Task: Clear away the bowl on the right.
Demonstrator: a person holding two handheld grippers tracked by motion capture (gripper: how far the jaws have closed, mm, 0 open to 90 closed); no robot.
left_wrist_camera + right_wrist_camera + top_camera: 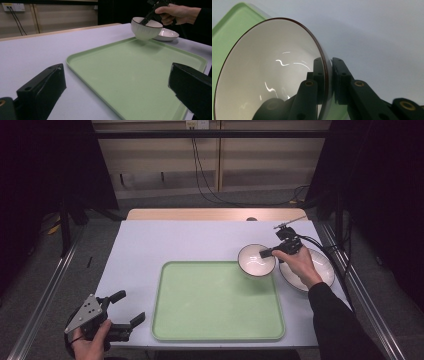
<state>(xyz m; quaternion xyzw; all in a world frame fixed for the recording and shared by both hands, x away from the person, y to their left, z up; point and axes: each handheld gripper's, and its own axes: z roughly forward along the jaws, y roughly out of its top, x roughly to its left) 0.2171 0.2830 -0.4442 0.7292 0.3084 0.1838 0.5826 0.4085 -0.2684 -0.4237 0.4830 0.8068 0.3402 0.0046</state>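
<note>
The white bowl (256, 260) is round and deep, glossy white inside, with a thin dark line along its rim; the left gripper view shows faint vertical ribbing on its outer wall (146, 28). In the right gripper view its interior (267, 75) carries bright reflections and looks empty.

The right gripper (267, 253) is clamped on the bowl's rim: one jaw lies inside the wall, the other outside, with the rim pinched between them, as the right gripper view shows (327, 82). The right hand (296, 260) holds this gripper from the bowl's far-right side.

The bowl is held off the surface, tilted, above the far right corner of the green tray (217, 301); in the left gripper view a clear gap separates its base from the tray (135, 72). Just beside the bowl, to its right, a shallow white plate (320, 270) rests on the table (175, 240), partly under the right hand.

The left gripper (127, 309) sits off the tray's near left corner, held by the left hand (90, 342). Its jaws stand wide apart and hold nothing.
</note>
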